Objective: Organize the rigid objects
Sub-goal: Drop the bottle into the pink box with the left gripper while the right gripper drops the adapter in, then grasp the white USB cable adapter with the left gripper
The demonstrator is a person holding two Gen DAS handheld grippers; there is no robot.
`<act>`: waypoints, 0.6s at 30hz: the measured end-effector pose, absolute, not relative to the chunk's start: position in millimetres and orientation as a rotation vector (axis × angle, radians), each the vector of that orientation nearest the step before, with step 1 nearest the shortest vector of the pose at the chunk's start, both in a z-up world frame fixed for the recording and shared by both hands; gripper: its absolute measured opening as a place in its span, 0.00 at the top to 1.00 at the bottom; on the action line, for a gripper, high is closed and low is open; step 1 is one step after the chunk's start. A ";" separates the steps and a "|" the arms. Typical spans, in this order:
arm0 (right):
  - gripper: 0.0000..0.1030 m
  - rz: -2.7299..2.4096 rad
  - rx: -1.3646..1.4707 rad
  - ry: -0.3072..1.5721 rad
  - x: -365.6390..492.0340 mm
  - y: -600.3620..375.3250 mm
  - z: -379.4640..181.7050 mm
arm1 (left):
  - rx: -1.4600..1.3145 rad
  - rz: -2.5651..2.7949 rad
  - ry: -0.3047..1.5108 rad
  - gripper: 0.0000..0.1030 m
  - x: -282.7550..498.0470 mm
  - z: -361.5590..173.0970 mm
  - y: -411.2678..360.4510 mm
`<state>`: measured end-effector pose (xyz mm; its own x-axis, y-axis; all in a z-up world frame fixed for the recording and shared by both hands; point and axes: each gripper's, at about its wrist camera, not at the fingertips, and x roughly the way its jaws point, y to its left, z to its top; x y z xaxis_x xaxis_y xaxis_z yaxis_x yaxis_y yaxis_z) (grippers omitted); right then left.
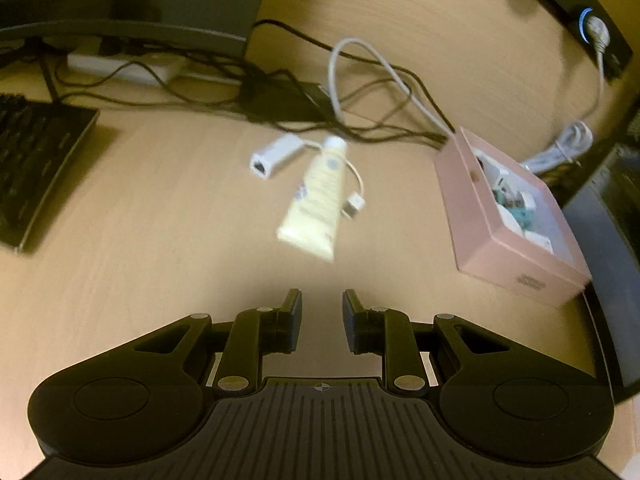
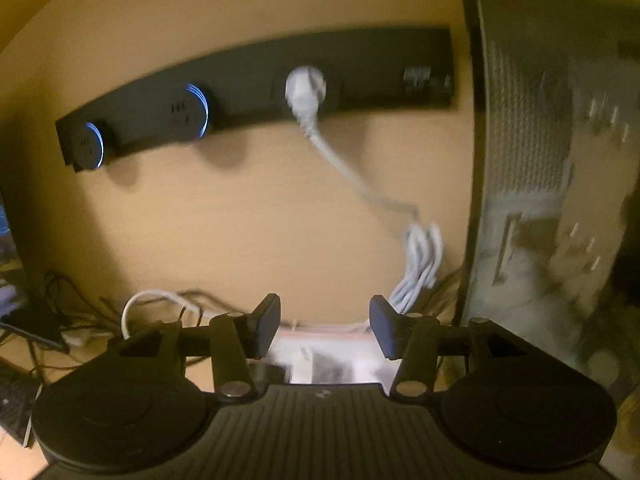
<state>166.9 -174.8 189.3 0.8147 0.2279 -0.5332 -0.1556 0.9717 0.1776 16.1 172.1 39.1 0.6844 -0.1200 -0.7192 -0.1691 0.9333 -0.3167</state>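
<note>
A pale yellow tube (image 1: 316, 198) with a white cap lies on the wooden desk (image 1: 160, 220). A white adapter (image 1: 274, 156) with a short cable and USB plug (image 1: 355, 204) lies beside and under it. A pink box (image 1: 500, 216) holding several small items stands to the right. My left gripper (image 1: 322, 312) is open and empty, a little short of the tube. My right gripper (image 2: 324, 320) is open and empty, above the pink box (image 2: 320, 340), whose inside shows between the fingers.
A black keyboard (image 1: 36, 164) lies at the left. A monitor base (image 1: 132, 12), a white power strip (image 1: 120, 66) and tangled black cables (image 1: 280, 96) are behind. A black socket bar (image 2: 248, 96) holds a white plug (image 2: 306, 88). A computer tower (image 2: 552, 184) stands right.
</note>
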 end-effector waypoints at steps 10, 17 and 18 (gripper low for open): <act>0.52 0.323 -0.087 0.728 112.7 -121.4 117.9 | -0.178 0.101 0.731 0.76 114.8 52.4 198.8; 0.52 0.411 -0.143 0.807 84.7 -88.0 89.6 | -0.149 0.063 0.826 0.75 152.8 33.1 201.0; 0.52 0.420 -0.144 0.815 81.4 -86.1 87.6 | -0.142 0.065 0.833 0.72 155.9 29.9 199.6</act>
